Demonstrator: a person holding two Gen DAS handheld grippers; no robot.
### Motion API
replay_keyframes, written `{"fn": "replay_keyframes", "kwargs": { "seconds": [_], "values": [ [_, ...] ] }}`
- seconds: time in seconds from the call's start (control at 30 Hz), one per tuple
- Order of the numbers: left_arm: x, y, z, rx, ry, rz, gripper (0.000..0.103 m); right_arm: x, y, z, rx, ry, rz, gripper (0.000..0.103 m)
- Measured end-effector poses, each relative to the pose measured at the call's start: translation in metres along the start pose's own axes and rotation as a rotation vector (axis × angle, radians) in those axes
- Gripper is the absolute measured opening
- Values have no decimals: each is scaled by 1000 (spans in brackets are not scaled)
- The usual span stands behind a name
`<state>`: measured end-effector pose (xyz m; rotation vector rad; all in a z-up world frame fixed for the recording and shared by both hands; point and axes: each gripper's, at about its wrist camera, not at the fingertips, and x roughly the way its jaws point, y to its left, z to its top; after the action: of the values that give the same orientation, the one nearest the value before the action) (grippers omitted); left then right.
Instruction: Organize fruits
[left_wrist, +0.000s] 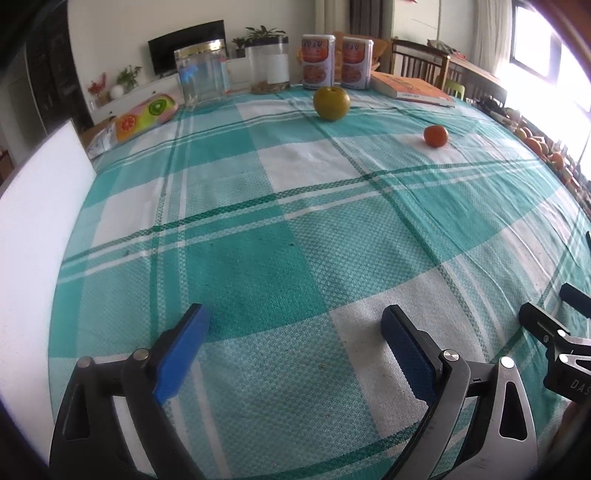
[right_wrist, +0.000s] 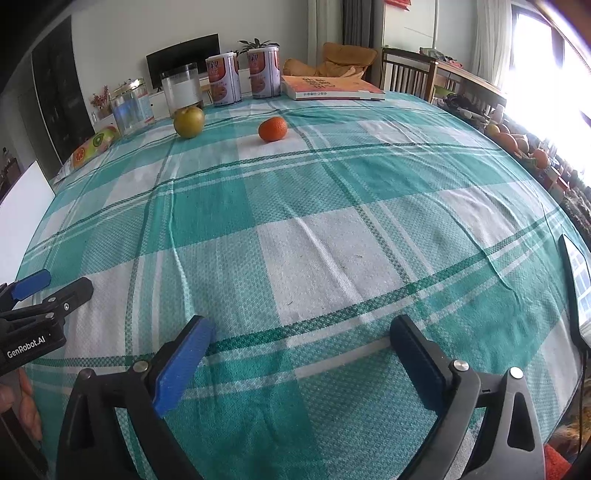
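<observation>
both the left gripper (left_wrist: 295, 328) and the right gripper (right_wrist: 301, 341) stand wide apart, holding nothing. the orange (right_wrist: 272, 129) lies just right of the pear (right_wrist: 188, 122), near the cans (right_wrist: 242, 76). both fruits are far ahead; the right gripper appears nearer the orange.

Desk (right_wrist: 332, 258): carries everything.
Pear (right_wrist: 189, 122): far side, left of the tangerine (right_wrist: 272, 129), apart from it.
Cans (right_wrist: 243, 79): two side by side behind both fruits.
Book (right_wrist: 332, 88): right of the cans.
Jars (right_wrist: 155, 98): left of the cans, behind the pear.
</observation>
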<state>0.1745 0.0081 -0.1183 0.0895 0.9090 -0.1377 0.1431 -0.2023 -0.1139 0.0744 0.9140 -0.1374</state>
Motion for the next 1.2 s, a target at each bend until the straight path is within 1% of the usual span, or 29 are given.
{"fn": "replay_keyframes", "kwargs": {
  "seconds": [0.17,0.23,0.3,0.33,0.37,0.43,0.5,0.57,0.6,0.63,0.67,0.7,0.73,0.83,0.87,0.9,0.93,0.97,1.1,1.2],
  "values": [
    [0,0,0,0,0,0,96,-1,-2,-1,7,-2,15,100],
    [0,0,0,-1,0,0,96,-6,-8,-2,51,-11,30,100],
    [0,0,0,0,0,-1,97,-7,-18,2,133,-5,71,100],
    [0,0,0,0,0,-1,97,-6,-21,9,165,-3,96,100],
    [0,0,0,0,0,0,97,-2,-21,21,167,-3,115,100],
    [0,0,0,1,0,1,97,10,-16,53,130,0,130,99],
    [0,0,0,0,0,0,97,26,-12,89,87,-32,114,99],
    [0,0,0,0,0,0,97,47,-6,122,39,-64,72,98],
    [0,0,0,0,0,1,97,60,-4,136,23,-64,75,94],
    [1,0,0,1,0,1,97,72,-1,149,12,-54,96,89],
    [1,0,0,1,0,1,97,84,3,160,0,-37,114,77],
    [1,0,0,1,0,1,97,95,7,168,-15,-20,125,75],
    [1,1,0,0,0,0,97,105,13,175,-31,-5,132,74],
    [1,1,0,1,0,1,97,125,22,185,-57,2,120,74],
    [1,0,0,1,0,1,97,129,22,186,-50,3,116,72],
    [1,0,0,1,0,1,97,131,20,186,-45,-3,114,56],
    [1,1,0,1,0,1,97,130,20,186,-52,-23,100,42],
    [1,0,0,1,0,1,97,129,18,184,-52,-27,99,32],
    [1,1,0,1,0,1,97,111,5,170,-11,-28,147,32],
    [1,0,0,1,0,1,97,79,-6,149,10,-35,182,32]
  ]
}}
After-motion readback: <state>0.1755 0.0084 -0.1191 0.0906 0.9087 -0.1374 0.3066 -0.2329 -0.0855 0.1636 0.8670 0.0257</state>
